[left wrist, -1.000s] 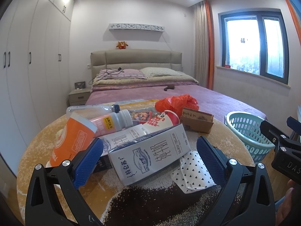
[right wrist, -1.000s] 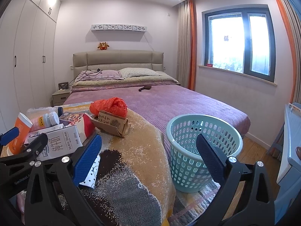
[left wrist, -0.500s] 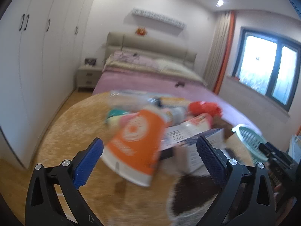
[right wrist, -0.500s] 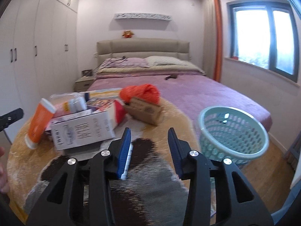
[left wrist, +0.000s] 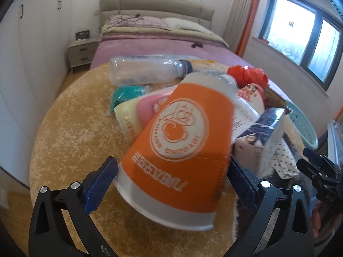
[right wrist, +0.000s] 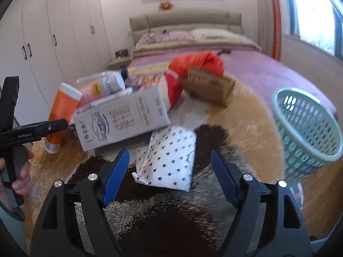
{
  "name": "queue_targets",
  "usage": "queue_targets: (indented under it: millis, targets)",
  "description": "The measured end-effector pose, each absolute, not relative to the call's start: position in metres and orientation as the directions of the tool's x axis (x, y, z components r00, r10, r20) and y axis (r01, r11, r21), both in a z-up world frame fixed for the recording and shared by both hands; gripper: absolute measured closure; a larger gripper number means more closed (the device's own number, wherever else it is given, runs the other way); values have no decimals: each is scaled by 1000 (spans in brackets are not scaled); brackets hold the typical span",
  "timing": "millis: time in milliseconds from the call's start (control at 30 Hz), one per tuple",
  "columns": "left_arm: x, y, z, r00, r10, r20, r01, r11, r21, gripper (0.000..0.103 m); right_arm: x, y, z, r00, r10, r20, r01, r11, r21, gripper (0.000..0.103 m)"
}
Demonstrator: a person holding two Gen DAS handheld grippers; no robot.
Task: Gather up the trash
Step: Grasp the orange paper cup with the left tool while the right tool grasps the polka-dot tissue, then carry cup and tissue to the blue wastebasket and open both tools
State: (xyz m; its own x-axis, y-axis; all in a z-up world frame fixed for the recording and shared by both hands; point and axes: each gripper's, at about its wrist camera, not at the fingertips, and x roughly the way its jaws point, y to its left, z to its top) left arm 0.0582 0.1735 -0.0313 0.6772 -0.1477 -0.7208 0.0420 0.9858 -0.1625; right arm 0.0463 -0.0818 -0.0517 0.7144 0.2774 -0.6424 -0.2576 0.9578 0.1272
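Note:
A pile of trash lies on a round rug. In the left wrist view an orange paper cup (left wrist: 180,152) lies on its side between the fingers of my open left gripper (left wrist: 173,184); the pads stand beside its rim, contact unclear. Behind it are a clear plastic bottle (left wrist: 145,71) and a milk carton (left wrist: 261,137). In the right wrist view my right gripper (right wrist: 170,177) is open over a white dotted paper bag (right wrist: 171,158). The milk carton (right wrist: 122,117), the orange cup (right wrist: 62,111) and a teal basket (right wrist: 306,126) show there too.
An orange plastic bag (right wrist: 199,63) and a brown cardboard box (right wrist: 210,87) lie at the pile's far side. A bed (right wrist: 246,64) stands behind, wardrobes (right wrist: 53,32) to the left. The basket (left wrist: 300,126) stands at the rug's right edge.
My left gripper has swung left from the milk carton and closed in on the orange cup. My right gripper narrowed, then opened again, and moved left and down over the dotted bag.

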Motion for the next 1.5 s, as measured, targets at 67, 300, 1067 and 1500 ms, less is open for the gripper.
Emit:
queue_targets:
  millis: [67,300,1067,1500]
  targets:
    - [59,176,-34,673,-149,-724,40,986,-165,8,55,-76,-59,682,278,-676,-255,957,137,29]
    - [45,179,-29,713,-152,-684,38,983,-179,17,64,-67,-68,640,242,-729,-242,964,107,34]
    - [10,139,23,798,-256,-546,125,956,-266,58,39,-117,-32,729,260,-633,-195,966,173,87]
    - [50,32,58,776,-368,-511,302,930,-211,58,47,-210,-2,813,156,-561,-42,977,211,87]
